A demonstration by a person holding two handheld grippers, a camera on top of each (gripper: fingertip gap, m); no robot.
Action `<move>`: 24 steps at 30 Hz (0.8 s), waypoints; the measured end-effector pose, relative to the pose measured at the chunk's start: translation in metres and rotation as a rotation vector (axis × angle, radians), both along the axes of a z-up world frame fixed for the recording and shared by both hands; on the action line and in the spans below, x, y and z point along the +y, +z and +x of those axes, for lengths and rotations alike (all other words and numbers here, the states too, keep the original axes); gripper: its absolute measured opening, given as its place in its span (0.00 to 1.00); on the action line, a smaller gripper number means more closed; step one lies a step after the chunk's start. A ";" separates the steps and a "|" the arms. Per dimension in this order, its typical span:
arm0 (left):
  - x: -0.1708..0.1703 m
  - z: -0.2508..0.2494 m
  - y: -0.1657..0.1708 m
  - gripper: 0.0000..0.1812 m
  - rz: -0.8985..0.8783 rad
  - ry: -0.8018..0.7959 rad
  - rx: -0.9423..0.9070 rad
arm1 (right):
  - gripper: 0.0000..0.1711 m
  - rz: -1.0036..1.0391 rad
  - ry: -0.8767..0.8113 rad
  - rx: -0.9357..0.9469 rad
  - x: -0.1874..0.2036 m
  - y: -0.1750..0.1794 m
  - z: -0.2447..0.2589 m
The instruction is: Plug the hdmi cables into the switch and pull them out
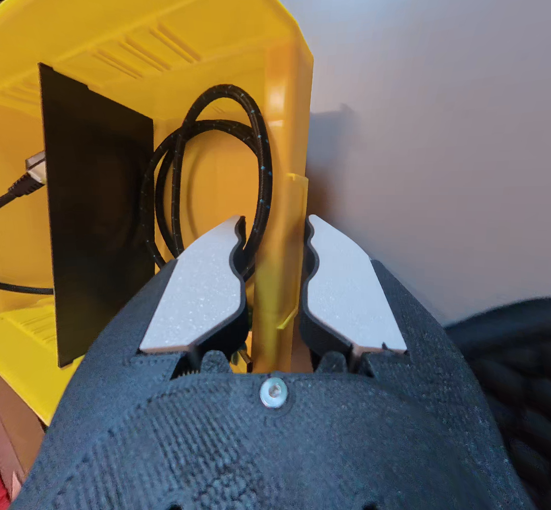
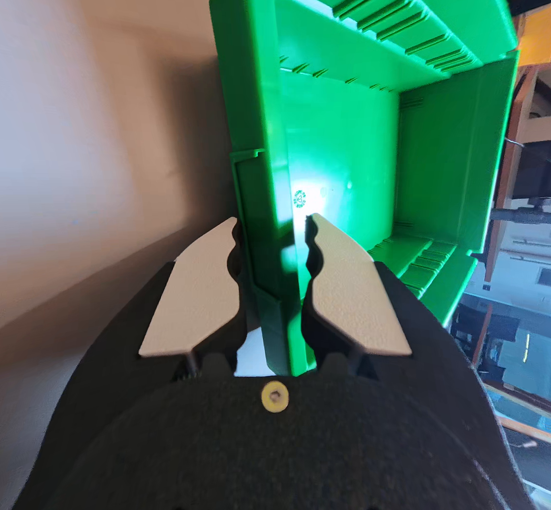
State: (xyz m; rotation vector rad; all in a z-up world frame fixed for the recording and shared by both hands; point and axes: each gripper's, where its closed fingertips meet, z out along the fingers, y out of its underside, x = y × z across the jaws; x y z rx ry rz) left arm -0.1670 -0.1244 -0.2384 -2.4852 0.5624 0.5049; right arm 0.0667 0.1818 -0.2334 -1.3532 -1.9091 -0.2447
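Left claw (image 1: pixel 274 221) straddles yellow bin (image 1: pixel 280 143) wall beside pale wall (image 1: pixel 417 107).

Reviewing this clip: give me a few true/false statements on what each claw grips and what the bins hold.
1. The left claw straddles the yellow bin's wall. True.
2. The right claw grips a blue bin. False: it is a green bin.
3. The green bin holds coiled cables. False: it looks empty.
4. A black braided cable is coiled in the yellow bin. True.
5. A flat black box sits in the yellow bin. True.
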 end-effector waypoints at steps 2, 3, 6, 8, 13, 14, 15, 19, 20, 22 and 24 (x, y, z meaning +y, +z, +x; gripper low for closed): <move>0.008 -0.018 0.001 0.22 0.050 0.040 0.026 | 0.27 -0.022 0.026 0.074 -0.006 0.014 -0.016; 0.009 -0.025 0.002 0.22 0.066 0.054 0.045 | 0.28 -0.059 0.059 0.135 -0.017 0.026 -0.026; 0.007 -0.027 0.017 0.21 0.122 0.064 -0.005 | 0.27 -0.228 0.170 0.354 -0.059 0.067 -0.054; 0.008 -0.024 0.041 0.21 0.221 0.066 -0.068 | 0.27 -0.298 0.230 0.504 -0.076 0.096 -0.068; 0.008 -0.036 0.122 0.20 0.529 0.086 -0.187 | 0.24 -0.445 0.257 0.853 -0.085 0.146 -0.089; 0.008 -0.042 0.135 0.20 0.572 0.097 -0.206 | 0.22 -0.472 0.254 0.907 -0.085 0.148 -0.090; 0.008 -0.049 0.146 0.20 0.607 0.111 -0.225 | 0.21 -0.498 0.256 0.941 -0.085 0.147 -0.091; 0.022 -0.079 0.172 0.20 0.630 0.152 -0.278 | 0.18 -0.497 0.246 0.927 -0.083 0.129 -0.090; 0.027 -0.090 0.172 0.20 0.604 0.166 -0.256 | 0.18 -0.493 0.248 0.920 -0.083 0.126 -0.089; 0.039 -0.117 0.167 0.20 0.520 0.191 -0.161 | 0.17 -0.479 0.258 0.912 -0.083 0.124 -0.090; 0.051 -0.144 0.155 0.20 0.415 0.215 -0.075 | 0.16 -0.466 0.266 0.902 -0.083 0.122 -0.091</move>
